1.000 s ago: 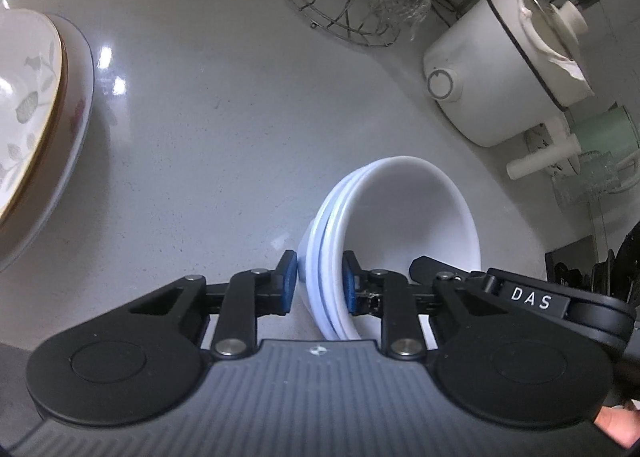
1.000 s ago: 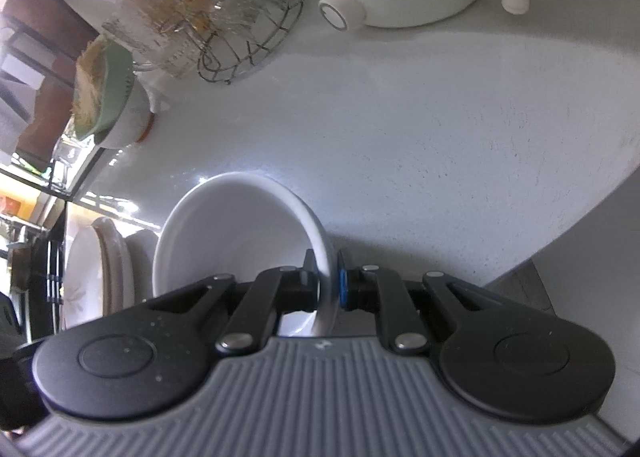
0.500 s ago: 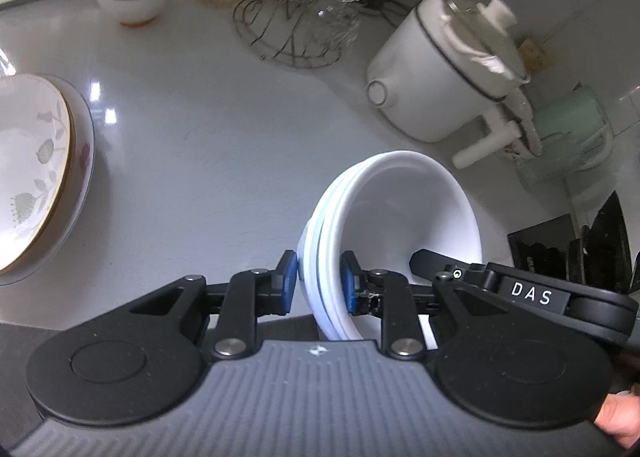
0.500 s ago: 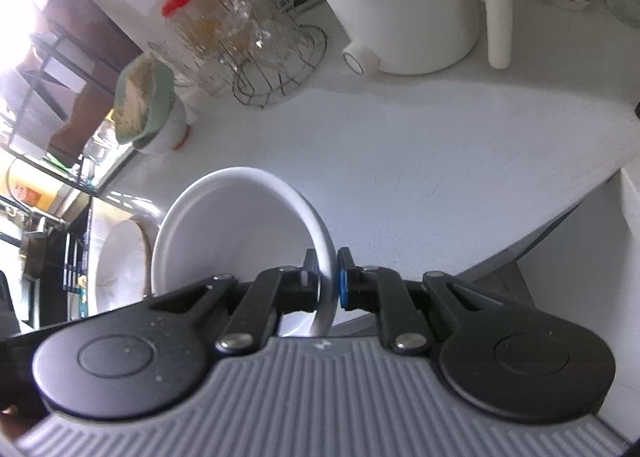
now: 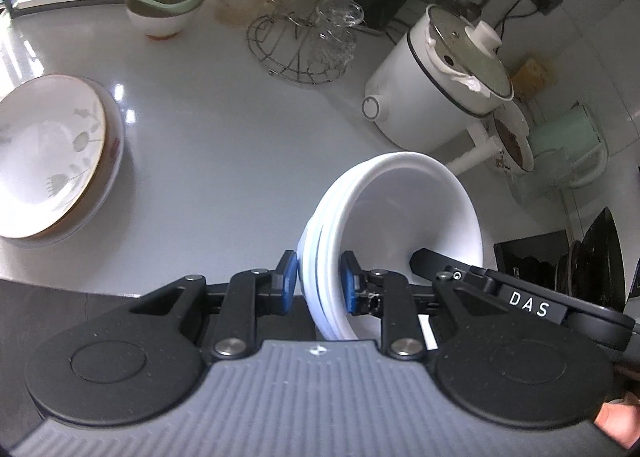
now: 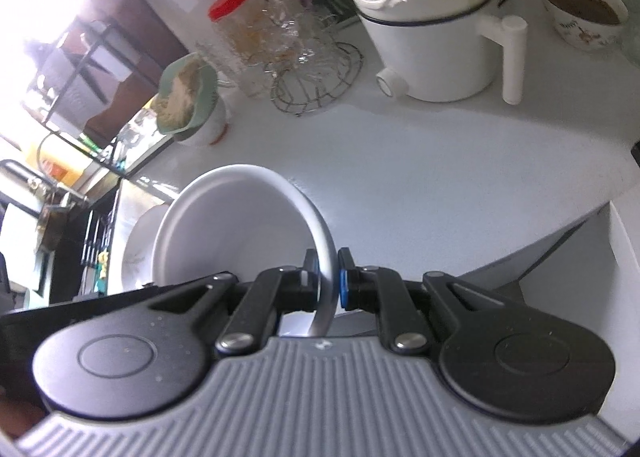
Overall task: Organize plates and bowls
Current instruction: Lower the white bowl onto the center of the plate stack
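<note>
Bowls (image 5: pixel 396 217) stacked, rim pinched both sides by L gripper (image 5: pixel 318 283) & R gripper (image 6: pixel 328 283); uneven pull could slip stack.

The left claw (image 5: pixel 319 284) is clamped, its two blue-padded fingers (image 5: pixel 287 282) drawn close together on either side of a thick white rim and pointing forward over the surface. The right claw (image 6: pixel 328 284) is likewise closed to a narrow gap, its blue pads (image 6: pixel 343 289) pinching a thin white edge between them. A fingertip of the person's left hand (image 5: pixel 616 421) shows at the lower right edge behind the left claw's grey ribbed body.
</note>
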Demonstrator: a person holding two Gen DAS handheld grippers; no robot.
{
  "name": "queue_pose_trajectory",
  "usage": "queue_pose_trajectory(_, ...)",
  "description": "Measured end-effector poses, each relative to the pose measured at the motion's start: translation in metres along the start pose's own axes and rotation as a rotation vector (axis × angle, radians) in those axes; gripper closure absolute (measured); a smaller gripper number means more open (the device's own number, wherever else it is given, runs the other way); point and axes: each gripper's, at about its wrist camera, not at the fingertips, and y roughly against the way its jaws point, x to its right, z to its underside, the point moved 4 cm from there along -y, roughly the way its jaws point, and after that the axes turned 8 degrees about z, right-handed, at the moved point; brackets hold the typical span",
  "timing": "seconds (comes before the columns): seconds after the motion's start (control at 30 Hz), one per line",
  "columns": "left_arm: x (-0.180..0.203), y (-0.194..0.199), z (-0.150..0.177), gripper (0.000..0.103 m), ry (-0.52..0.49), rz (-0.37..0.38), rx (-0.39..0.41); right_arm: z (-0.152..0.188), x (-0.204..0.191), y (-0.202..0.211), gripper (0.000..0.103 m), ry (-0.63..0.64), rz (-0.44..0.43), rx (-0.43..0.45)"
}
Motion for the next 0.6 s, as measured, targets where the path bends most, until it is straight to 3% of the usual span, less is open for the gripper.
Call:
queue_pose_trajectory(0.3,-0.012,0.012,-0.001,0.076,0.017,-0.014,0.004,0.006,-0.015,0.003,0.090,0.039,-0.012,-0.003)
queue_pose_trajectory(0.6,-0.061,0.027,-0.035,0.076,-0.020,0.003,-0.012,0.007,-0.062,-0.016,0.090,0.005,0.010,0.024)
